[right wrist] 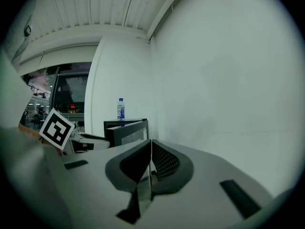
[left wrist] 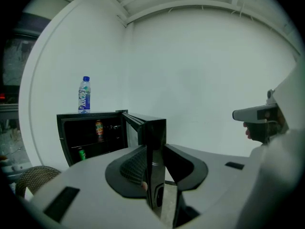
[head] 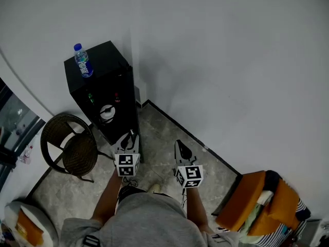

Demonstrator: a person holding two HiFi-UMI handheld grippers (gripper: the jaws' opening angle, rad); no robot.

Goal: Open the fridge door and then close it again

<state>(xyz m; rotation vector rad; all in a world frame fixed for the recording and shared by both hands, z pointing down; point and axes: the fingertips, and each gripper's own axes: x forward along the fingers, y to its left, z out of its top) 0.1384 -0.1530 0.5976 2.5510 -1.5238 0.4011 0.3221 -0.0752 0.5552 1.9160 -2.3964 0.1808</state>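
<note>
Left gripper (head: 131, 137) is clamped on the free edge of the fridge door (left wrist: 153, 142), which stands upright between its jaws, swung wide open from the black fridge (head: 100, 78) ahead and to the left. Right gripper (head: 181, 147) sits just beside it, jaws together and empty, farther from the door. Judgement: closing falls to the left hand, sweeping that edge leftward toward the fridge front.

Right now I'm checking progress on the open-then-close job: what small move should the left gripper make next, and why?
Probably swing the fridge door back toward the fridge to shut it. The left gripper is clamped on the door's free edge. The door already stands wide open, with a can visible inside. The right gripper is shut and empty.
</note>
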